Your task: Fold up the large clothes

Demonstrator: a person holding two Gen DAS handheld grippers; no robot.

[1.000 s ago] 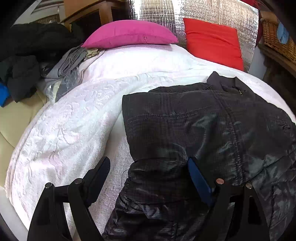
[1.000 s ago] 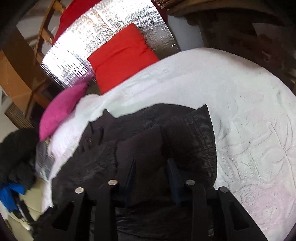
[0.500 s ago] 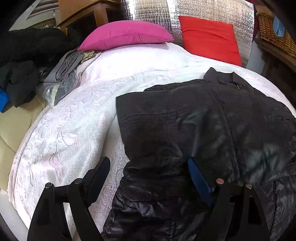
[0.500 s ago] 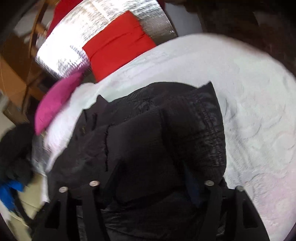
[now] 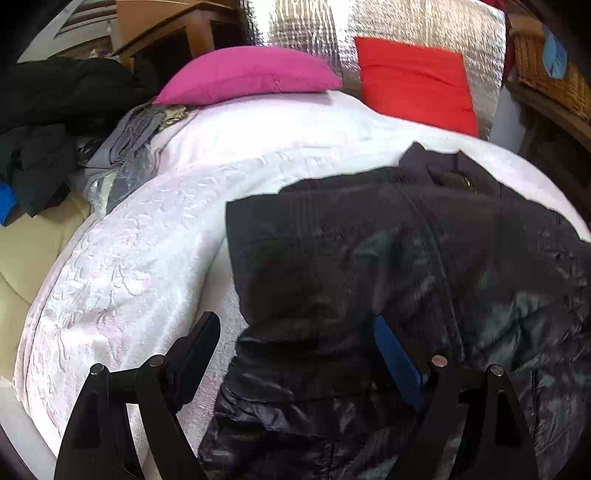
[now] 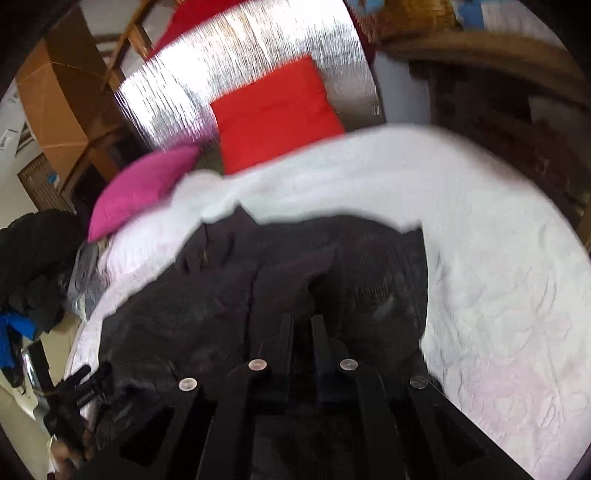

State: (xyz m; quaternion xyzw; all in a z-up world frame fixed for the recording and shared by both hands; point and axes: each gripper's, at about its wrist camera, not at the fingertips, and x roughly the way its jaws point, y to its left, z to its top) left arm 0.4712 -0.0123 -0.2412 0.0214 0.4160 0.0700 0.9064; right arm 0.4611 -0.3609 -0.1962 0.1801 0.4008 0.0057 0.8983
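A black quilted jacket (image 5: 388, 258) lies on the white bedspread (image 5: 129, 258), its sleeves folded in over the body and the collar toward the pillows. My left gripper (image 5: 295, 343) is open over the jacket's lower left part; the left finger is over the bedspread and the blue-padded right finger (image 5: 395, 354) rests on the jacket. In the right wrist view the jacket (image 6: 221, 306) fills the middle. My right gripper (image 6: 301, 325) has its fingers nearly together, pinching a raised fold of the jacket's fabric. The left gripper shows at the lower left of the right wrist view (image 6: 77, 398).
A pink pillow (image 5: 251, 74) and a red pillow (image 5: 417, 85) lean on a silver quilted headboard (image 5: 314, 29). A heap of dark and grey clothes (image 5: 55, 129) lies left of the bed. A wicker basket (image 5: 546, 74) and dark furniture stand at the right.
My right gripper has closed from wide open to nearly shut on a jacket fold, and its view has lifted and swung. The left gripper stays open in about the same place.
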